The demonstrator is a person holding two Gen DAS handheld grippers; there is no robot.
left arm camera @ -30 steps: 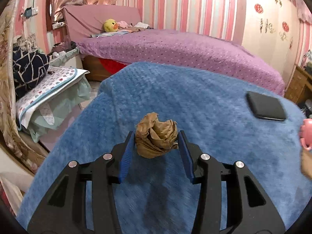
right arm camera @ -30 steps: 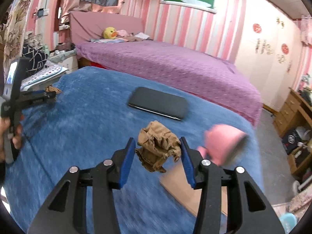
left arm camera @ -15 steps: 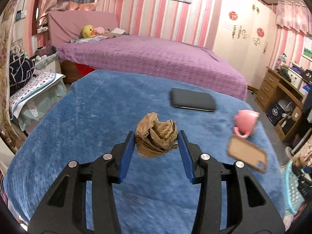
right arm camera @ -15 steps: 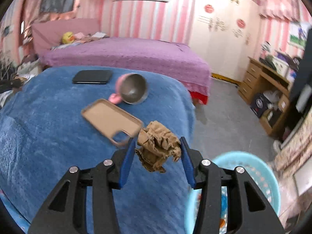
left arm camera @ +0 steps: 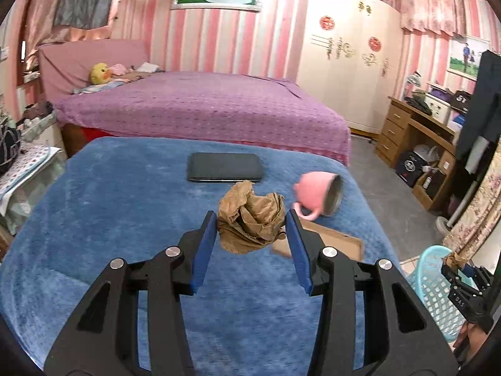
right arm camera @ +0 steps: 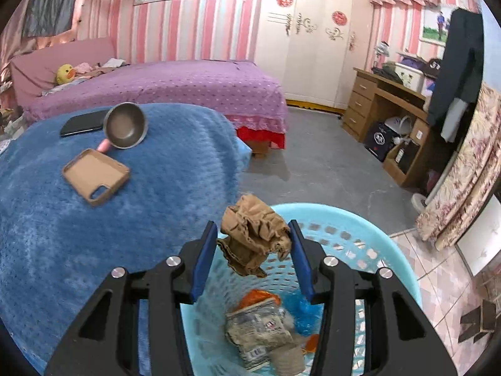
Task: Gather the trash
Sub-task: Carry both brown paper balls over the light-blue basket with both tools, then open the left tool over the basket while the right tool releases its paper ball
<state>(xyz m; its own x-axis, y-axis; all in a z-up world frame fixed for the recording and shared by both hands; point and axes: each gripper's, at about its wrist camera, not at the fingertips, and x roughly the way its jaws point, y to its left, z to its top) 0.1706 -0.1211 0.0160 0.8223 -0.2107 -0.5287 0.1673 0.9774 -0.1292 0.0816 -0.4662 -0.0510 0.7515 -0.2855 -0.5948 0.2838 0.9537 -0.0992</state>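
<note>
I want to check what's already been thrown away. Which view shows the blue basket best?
The right wrist view: the blue basket sits right below the right gripper, its wrappers inside visible. The left wrist view catches only part of its wall at the lower right edge, contents hidden.

Two matching tools are being shown. The left gripper (left arm camera: 251,235) is being seen as a matte black plastic frame, forked into angular arms with triangular cut-outs. Round silver screws are being displayed in pairs on each arm. Its fingers (left arm camera: 205,246) are being faced with flat blue pads. The right gripper (right arm camera: 253,246) is being presented in the same black build, with the same silver screws and blue-lined fingers (right arm camera: 300,253).
</note>
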